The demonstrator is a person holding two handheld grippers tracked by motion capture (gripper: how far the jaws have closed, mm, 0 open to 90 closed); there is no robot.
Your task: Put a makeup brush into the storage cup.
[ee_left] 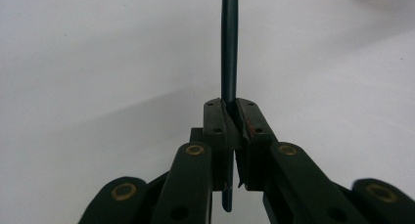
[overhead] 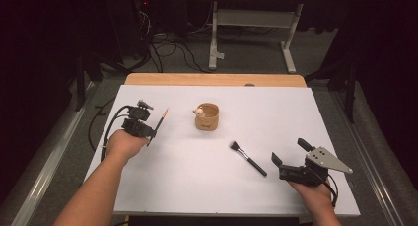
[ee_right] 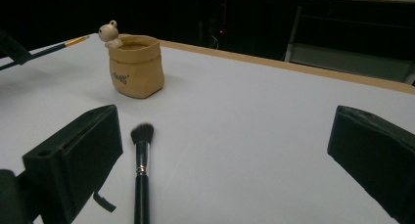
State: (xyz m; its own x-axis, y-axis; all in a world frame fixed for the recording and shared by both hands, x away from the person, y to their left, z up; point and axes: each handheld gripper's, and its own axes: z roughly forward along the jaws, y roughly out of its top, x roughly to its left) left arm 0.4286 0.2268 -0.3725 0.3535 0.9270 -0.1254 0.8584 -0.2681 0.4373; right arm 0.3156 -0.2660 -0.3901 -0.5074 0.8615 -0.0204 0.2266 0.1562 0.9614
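Note:
A tan pouch-shaped cup with a small frog figure on its rim stands mid-table. My left gripper sits left of it, shut on a thin dark brush with an orange tip that points up toward the far side. In the left gripper view the jaws pinch the brush handle. A black makeup brush lies flat on the table right of centre, bristles toward the cup. My right gripper rests just right of it, open and holding nothing. The right gripper view shows the makeup brush beside the left jaw, and the cup beyond.
The white table surface has a wooden strip along its far edge. Beyond it are a dark floor, cables and a white desk frame. A black cable trails from the left gripper off the left table edge.

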